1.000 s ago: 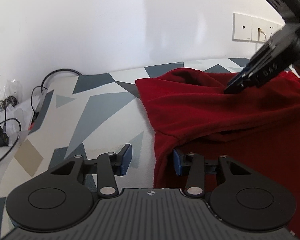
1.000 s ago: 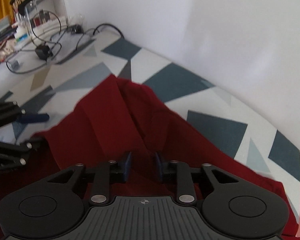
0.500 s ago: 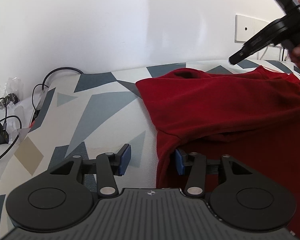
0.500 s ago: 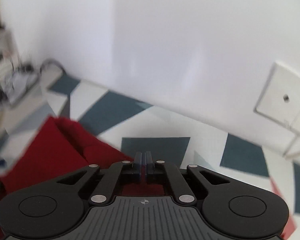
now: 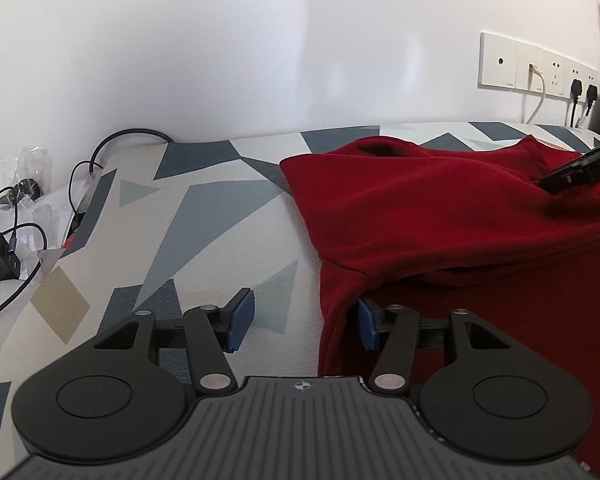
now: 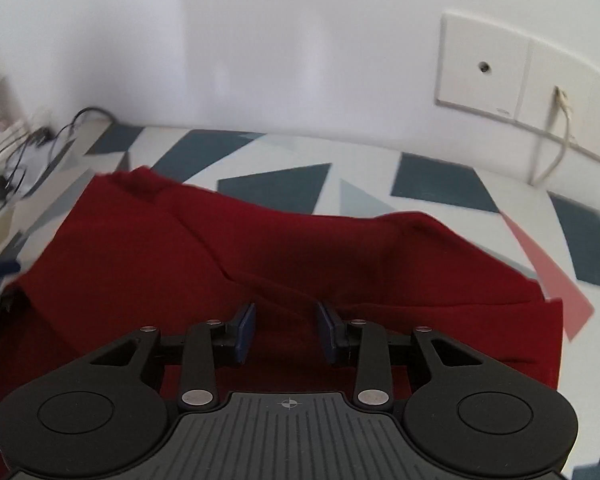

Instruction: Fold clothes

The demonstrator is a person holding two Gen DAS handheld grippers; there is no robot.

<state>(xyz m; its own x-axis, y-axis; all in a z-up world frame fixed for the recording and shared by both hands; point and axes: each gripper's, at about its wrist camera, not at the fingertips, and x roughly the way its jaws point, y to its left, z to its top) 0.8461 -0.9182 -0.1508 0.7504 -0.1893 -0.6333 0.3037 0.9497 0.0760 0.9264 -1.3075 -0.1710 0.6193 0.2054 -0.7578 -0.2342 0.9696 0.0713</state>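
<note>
A dark red garment (image 5: 440, 216) lies on the patterned table, with its far part folded over towards me. It also shows in the right wrist view (image 6: 228, 256). My left gripper (image 5: 304, 320) is open at the garment's left edge, and its right pad sits against the red cloth. My right gripper (image 6: 286, 330) is open low over the garment's fold, with nothing between its pads. It also shows at the right edge of the left wrist view (image 5: 580, 168), resting over the cloth.
The table (image 5: 204, 216) has a white, grey and blue triangle pattern. Black cables and a charger (image 5: 4, 256) lie at the far left. Wall sockets (image 5: 536, 68) with plugged cords are on the white wall behind; they also show in the right wrist view (image 6: 500, 76).
My right gripper was shut and lifted off the cloth half a second ago; it has now opened and come down over the garment's fold. My left gripper has stayed open in place.
</note>
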